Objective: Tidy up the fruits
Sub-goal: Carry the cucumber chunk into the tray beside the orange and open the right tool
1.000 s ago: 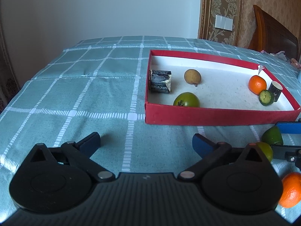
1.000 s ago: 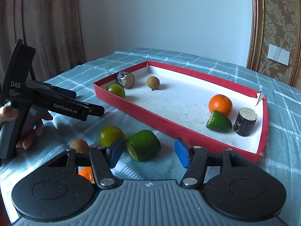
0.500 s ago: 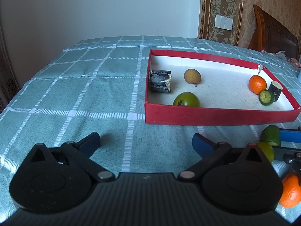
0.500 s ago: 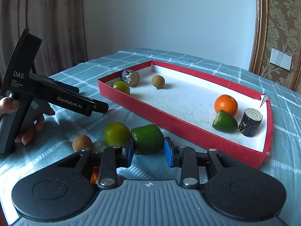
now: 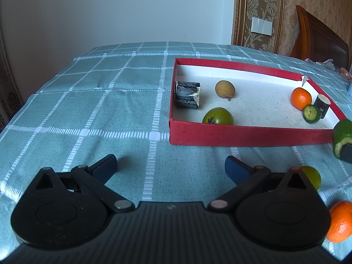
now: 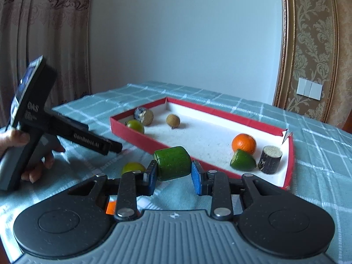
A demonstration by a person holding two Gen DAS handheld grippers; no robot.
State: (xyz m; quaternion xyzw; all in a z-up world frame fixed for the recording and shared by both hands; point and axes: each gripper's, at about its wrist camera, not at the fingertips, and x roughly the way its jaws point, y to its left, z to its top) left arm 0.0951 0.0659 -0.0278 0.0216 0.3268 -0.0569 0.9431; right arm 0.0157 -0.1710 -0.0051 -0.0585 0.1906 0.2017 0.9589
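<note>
My right gripper (image 6: 173, 176) is shut on a green fruit chunk (image 6: 172, 162), held just above the cloth at the near wall of the red tray (image 6: 136, 135); the same chunk (image 5: 343, 137) shows at the right edge of the left wrist view. Inside the tray lie an orange (image 6: 243, 143), a green wedge (image 6: 242, 161), a dark stub (image 6: 270, 159), a brown round fruit (image 6: 173, 120), a green round fruit (image 6: 135, 126) and a dark block (image 6: 144, 115). My left gripper (image 5: 170, 165) is open over bare cloth, left of the tray (image 5: 242, 135).
On the cloth beside the tray lie a yellow-green fruit (image 6: 133, 168) and an orange (image 5: 341, 224). A person's hand (image 6: 15, 138) holds the left gripper's body (image 6: 44, 127) at the left. A teal checked cloth (image 5: 88, 110) covers the table; wall behind.
My right gripper closed on the green chunk and lifted it off the cloth toward the tray's near wall. The left gripper has not moved.
</note>
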